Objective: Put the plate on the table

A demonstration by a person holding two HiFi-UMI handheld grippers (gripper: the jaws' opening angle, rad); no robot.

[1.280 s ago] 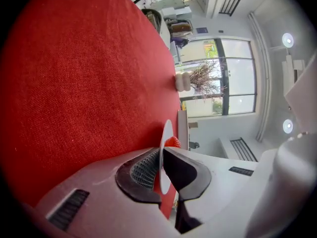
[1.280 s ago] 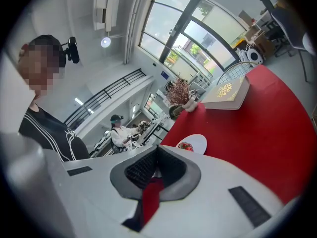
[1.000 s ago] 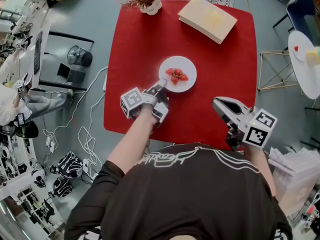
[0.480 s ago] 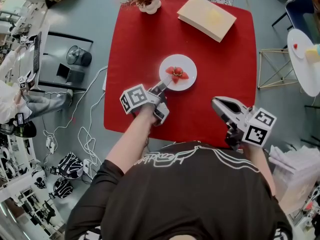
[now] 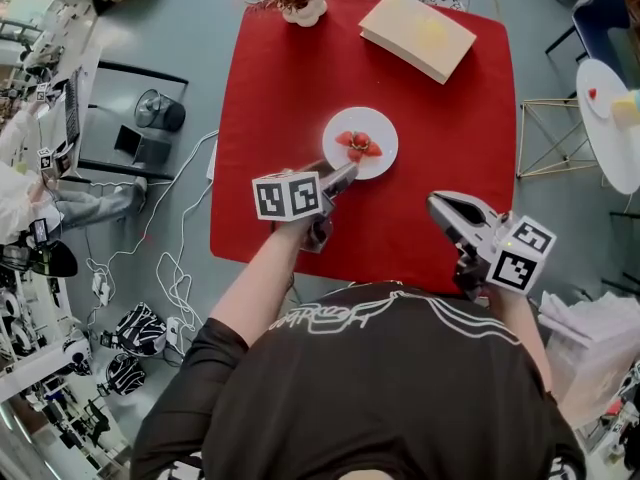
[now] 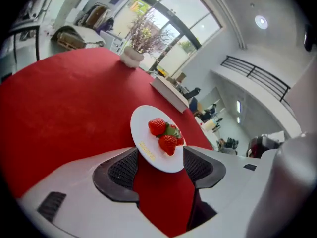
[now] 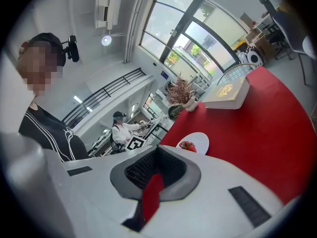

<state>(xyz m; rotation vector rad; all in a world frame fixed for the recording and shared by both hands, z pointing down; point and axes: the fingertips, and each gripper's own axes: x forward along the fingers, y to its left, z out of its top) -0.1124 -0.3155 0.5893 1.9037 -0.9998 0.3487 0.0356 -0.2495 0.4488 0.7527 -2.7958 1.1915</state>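
Observation:
A white plate (image 5: 361, 143) with strawberries (image 5: 358, 144) lies flat on the red table (image 5: 280, 88), near its middle. My left gripper (image 5: 344, 175) sits at the plate's near rim. In the left gripper view the plate (image 6: 148, 143) has its near edge between the pads, which stand apart from it. Its jaws have just been opening, so my left gripper (image 6: 159, 155) is open. My right gripper (image 5: 438, 205) hovers over the table's near right edge, apart from the plate. In the right gripper view my right gripper (image 7: 157, 151) is shut on nothing, and the plate (image 7: 194, 142) lies beyond it.
A cream book (image 5: 417, 35) lies at the table's far right corner and a white vase of dried twigs (image 5: 297, 3) at its far left. A white round side table (image 5: 606, 118) and wire stand (image 5: 550, 138) are on the right; cables (image 5: 165, 268) trail on the floor at left.
The left gripper has rolled, so its marker cube now faces up, and its jaws have opened off the plate's rim. The plate stays on the table. The right gripper has not moved.

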